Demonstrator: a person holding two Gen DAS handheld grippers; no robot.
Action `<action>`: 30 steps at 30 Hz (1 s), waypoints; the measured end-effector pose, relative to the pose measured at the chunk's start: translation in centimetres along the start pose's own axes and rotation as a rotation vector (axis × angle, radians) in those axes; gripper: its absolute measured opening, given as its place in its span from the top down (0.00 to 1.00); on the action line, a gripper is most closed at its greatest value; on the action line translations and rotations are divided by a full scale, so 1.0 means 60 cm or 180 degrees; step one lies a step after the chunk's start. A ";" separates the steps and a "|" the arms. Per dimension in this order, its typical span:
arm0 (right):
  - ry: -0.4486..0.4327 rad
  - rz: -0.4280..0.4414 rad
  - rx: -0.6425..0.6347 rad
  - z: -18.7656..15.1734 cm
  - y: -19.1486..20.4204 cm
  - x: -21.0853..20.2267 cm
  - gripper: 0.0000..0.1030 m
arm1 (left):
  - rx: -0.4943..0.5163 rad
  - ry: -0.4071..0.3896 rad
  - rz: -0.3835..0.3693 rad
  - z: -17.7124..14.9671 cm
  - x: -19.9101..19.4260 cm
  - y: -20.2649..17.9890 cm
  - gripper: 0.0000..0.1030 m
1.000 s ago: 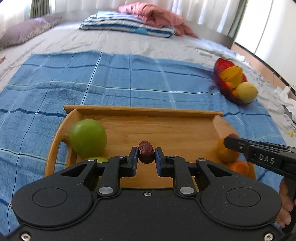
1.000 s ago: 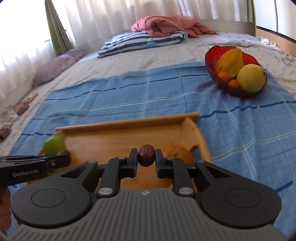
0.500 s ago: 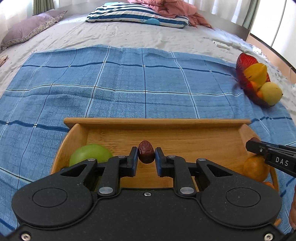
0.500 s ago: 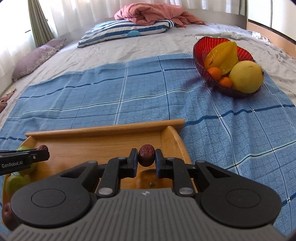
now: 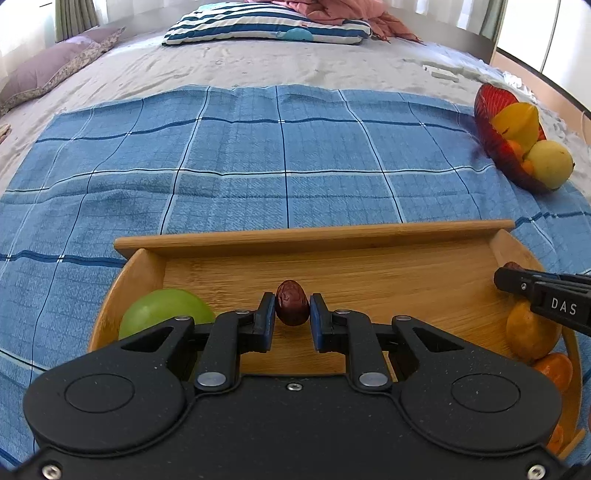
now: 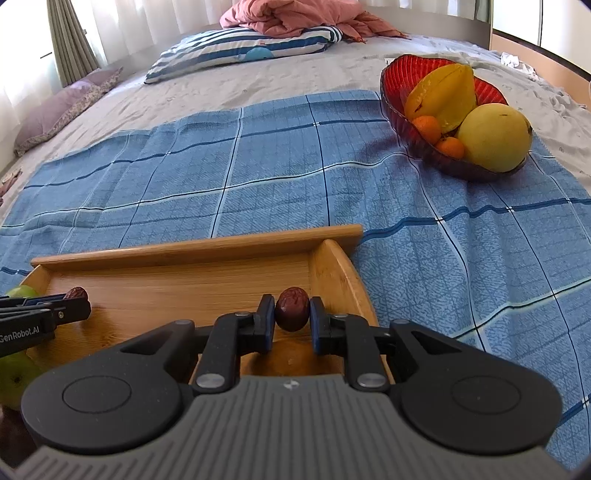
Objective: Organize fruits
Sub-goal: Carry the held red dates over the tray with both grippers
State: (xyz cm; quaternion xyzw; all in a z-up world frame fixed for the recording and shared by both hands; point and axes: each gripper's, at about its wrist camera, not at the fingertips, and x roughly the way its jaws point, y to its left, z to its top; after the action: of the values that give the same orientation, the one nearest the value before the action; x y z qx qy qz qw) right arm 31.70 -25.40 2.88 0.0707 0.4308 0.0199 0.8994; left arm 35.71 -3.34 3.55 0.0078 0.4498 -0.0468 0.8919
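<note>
My left gripper (image 5: 292, 314) is shut on a dark red date (image 5: 292, 302) and holds it above the wooden tray (image 5: 314, 236), left of middle. My right gripper (image 6: 291, 314) is shut on another red date (image 6: 291, 308) above the tray's right end (image 6: 343, 269). A green apple (image 5: 166, 312) lies at the tray's left end, oranges (image 5: 532, 332) at its right end. A red glass bowl (image 6: 410, 77) with a starfruit (image 6: 443, 96), a yellow pear (image 6: 493, 136) and small oranges (image 6: 428, 127) stands far right on the blue checked cloth (image 6: 277, 166).
The cloth lies on a grey bed (image 5: 295, 66). A striped pillow (image 5: 266, 29) and a pink blanket (image 6: 295, 16) are at the far end, a purple pillow (image 5: 48, 70) at the far left. The other gripper's tip shows at each view's edge.
Both grippers have risen and drawn back with their dates, so the tray sits lower and nearer in both views. The red bowl has come closer in the right wrist view.
</note>
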 end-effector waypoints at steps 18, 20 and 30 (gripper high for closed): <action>0.0035 0.0044 -0.0010 0.003 0.002 0.014 0.77 | 0.0079 0.0000 0.0001 -0.003 0.014 -0.015 0.81; 0.0038 0.0043 -0.0015 0.003 0.003 0.016 0.77 | 0.0086 -0.0003 0.0001 -0.003 0.015 -0.016 0.81; 0.0032 0.0035 -0.0078 0.002 0.004 0.016 0.77 | 0.0098 -0.0017 0.0015 -0.003 0.015 -0.018 0.81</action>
State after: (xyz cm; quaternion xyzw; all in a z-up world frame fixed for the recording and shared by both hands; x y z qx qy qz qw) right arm 32.42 -25.08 2.24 0.0619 0.4347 0.0305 0.8979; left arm 36.01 -4.47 2.73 0.0225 0.4466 -0.0517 0.8929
